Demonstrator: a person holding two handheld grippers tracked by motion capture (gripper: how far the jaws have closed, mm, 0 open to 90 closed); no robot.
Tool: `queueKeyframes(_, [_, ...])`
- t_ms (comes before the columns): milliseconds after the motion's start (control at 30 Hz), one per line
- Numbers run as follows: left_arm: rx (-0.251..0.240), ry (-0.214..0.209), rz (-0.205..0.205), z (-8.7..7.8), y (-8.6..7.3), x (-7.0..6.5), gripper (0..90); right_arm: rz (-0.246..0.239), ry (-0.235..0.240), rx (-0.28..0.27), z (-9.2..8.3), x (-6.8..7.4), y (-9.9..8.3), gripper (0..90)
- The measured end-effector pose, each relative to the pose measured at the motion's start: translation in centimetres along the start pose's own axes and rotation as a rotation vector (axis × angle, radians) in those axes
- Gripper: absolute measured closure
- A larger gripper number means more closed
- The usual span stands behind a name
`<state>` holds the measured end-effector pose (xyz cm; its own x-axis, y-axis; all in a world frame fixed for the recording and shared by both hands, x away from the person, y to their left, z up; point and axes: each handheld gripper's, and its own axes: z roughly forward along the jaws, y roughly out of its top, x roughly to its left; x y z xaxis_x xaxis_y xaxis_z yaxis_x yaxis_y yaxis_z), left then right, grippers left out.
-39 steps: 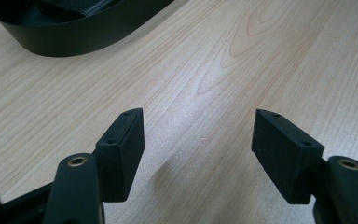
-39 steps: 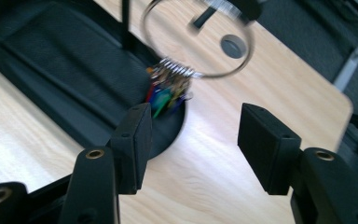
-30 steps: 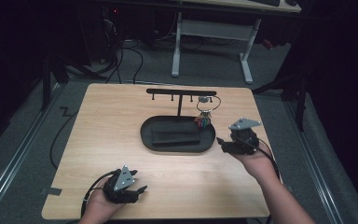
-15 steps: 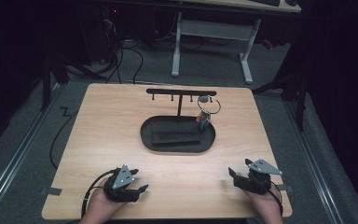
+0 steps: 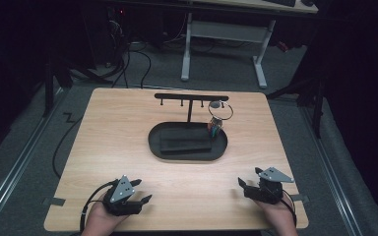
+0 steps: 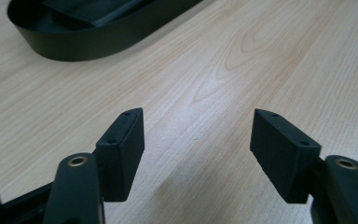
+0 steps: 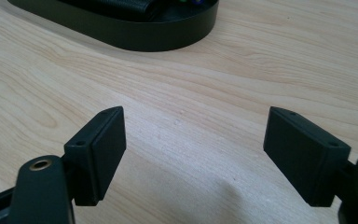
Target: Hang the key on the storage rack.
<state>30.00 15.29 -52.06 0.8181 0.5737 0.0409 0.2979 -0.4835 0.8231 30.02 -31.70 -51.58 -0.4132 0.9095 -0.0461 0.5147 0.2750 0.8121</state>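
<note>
Left gripper and right gripper resting near table's front edge — both gaping wide, gripping nothing — black oval tray sitting well ahead.

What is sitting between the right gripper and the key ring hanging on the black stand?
Only the near rim of the black oval tray lies between the right gripper and the key ring; the rest is bare tabletop.

- Left claw: matte black body with a grey three-cornered plate on top; a black cable trails from it.
- Right claw: same black build and grey plate.
- Jaws: flat black rectangular pads with small screw holes, on arms with brass-coloured rivets.
</note>
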Motion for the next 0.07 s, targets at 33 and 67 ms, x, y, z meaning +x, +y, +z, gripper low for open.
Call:
queueKeyframes(33, [-0.008, -0.001, -0.001, -0.15, -0.04, 0.08, 36.2, 0.003, 0.003, 0.001, 0.14, 0.00, 0.08, 21.1])
queueKeyframes(67, [-0.008, -0.001, -0.001, -0.15, -0.04, 0.08, 36.2, 0.003, 0.003, 0.001, 0.14, 0.00, 0.08, 21.1])
